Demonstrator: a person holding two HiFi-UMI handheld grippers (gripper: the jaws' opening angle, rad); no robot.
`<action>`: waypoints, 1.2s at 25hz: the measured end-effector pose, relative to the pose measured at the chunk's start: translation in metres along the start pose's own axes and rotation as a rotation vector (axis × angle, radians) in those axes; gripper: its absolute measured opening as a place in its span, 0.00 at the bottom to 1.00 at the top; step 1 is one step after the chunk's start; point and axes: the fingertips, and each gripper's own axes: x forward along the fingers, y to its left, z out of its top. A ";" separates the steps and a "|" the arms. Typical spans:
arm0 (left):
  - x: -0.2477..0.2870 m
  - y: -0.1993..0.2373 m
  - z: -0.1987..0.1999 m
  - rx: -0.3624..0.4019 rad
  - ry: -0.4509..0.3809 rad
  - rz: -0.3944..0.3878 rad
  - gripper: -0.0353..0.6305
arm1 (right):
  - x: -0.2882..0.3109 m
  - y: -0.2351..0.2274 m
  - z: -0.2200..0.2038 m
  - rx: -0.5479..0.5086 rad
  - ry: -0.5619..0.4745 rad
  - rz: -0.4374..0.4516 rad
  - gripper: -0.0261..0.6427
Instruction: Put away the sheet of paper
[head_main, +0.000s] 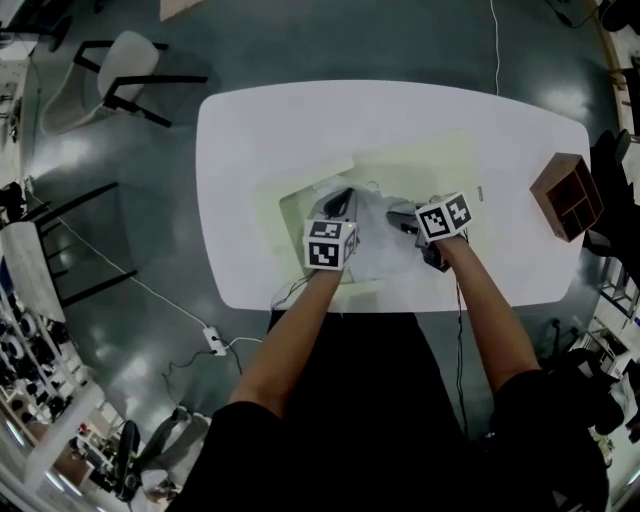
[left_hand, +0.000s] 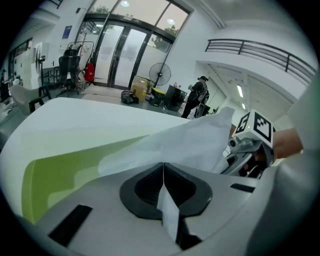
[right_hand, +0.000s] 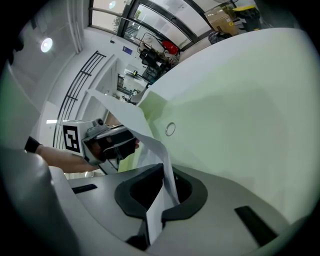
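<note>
The left gripper (left_hand: 163, 187) and right gripper (right_hand: 159, 197) are pinched on the paper (head_main: 372, 238), held above the green folder (head_main: 445, 165); it must next be slid inside

Dark glossy floor (head_main: 300, 40), white chair (head_main: 125, 60) (upper left), glass doors (left_hand: 120, 55), standing fan (left_hand: 161, 75), balcony railing (left_hand: 260, 50).

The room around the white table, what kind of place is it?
Probably a big lab or office hall, not a home: tall glass doors, a standing fan nearby, an upper balcony railing, and a white table with a chair on a bare floor.
</note>
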 end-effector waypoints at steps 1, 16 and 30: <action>0.002 0.002 0.000 -0.003 0.005 0.004 0.06 | 0.001 0.001 0.000 0.002 0.000 0.004 0.04; 0.020 0.015 -0.009 -0.031 0.078 0.038 0.06 | -0.008 0.010 0.007 0.117 -0.109 0.109 0.15; 0.019 0.018 -0.010 0.039 0.094 0.049 0.06 | -0.028 -0.015 0.012 0.110 -0.153 -0.022 0.05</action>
